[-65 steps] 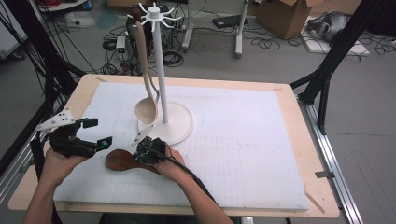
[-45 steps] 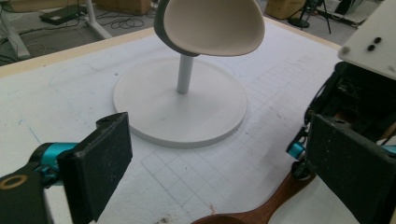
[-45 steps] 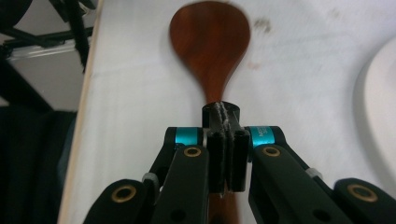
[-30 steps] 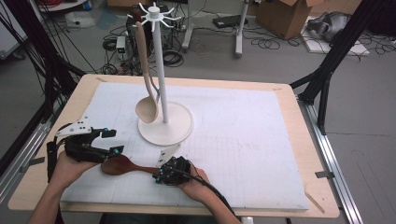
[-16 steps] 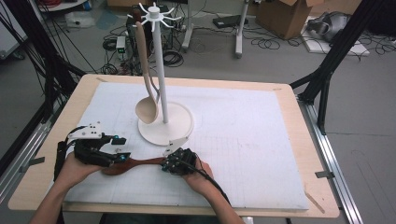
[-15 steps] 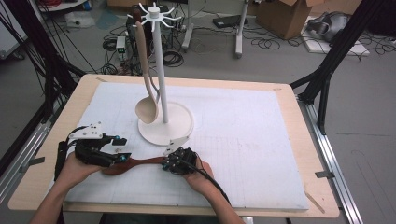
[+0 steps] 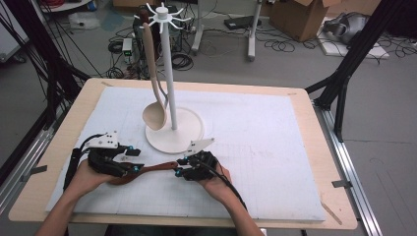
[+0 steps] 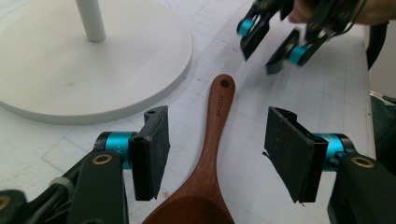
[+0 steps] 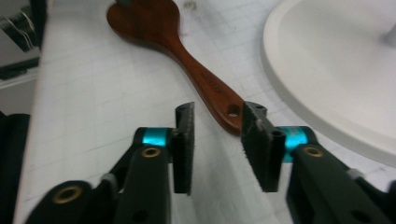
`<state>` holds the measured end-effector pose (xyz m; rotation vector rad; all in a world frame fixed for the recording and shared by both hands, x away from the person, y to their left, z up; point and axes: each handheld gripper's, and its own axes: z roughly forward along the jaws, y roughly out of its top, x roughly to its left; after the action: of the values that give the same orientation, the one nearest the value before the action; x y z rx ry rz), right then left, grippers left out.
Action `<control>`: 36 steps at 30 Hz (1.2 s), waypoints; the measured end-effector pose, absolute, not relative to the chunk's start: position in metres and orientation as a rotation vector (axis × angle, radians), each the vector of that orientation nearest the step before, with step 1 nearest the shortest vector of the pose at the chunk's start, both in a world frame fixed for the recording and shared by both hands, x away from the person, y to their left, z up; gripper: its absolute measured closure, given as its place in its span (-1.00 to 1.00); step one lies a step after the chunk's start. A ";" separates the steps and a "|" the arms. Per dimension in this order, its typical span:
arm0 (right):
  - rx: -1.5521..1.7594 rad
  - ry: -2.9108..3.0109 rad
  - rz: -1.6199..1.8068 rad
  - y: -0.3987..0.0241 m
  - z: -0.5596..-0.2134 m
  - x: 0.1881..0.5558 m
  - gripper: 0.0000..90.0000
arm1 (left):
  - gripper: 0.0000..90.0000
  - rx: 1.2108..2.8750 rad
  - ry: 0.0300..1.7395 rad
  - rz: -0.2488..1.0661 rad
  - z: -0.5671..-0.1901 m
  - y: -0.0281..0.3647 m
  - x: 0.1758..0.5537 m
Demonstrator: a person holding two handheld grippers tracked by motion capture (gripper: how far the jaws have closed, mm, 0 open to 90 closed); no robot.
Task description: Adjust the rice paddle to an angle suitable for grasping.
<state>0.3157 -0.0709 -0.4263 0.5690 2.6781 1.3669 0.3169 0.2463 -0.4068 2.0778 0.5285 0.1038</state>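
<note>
A dark wooden spoon lies flat on the tabletop, at seven o'clock from the white stand. The left gripper straddles its neck, fingers spread; the right gripper, fingers just opening, stands clear of the handle tip. Likely rigid, light and smooth, it is best gripped mid-handle.

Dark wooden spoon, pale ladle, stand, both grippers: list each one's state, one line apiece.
Dark wooden spoon: flat on the mat, held by neither gripper.
Pale ladle: hanging from the stand.
Stand: upright.
Left gripper: open, straddling the spoon's neck, fingers clear.
Right gripper: just opened, spoon's handle end at its fingertips.
</note>
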 end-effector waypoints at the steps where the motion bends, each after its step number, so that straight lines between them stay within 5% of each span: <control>1: 0.575 2.667 1.376 -0.075 -0.423 0.315 0.29 | -0.08 2.074 0.527 0.098 -0.407 0.246 0.318; 13: 0.653 2.575 1.446 -0.127 -0.404 0.310 -0.18 | 0.07 2.093 0.505 0.085 -0.408 0.243 0.323; 36: 0.747 2.488 1.411 -0.179 -0.405 0.302 -0.27 | 0.16 2.123 0.469 0.097 -0.400 0.235 0.325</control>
<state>0.3018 -0.1786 -0.4053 0.7466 2.4882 1.4109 0.3249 0.2348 -0.4002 2.1233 0.4691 0.0973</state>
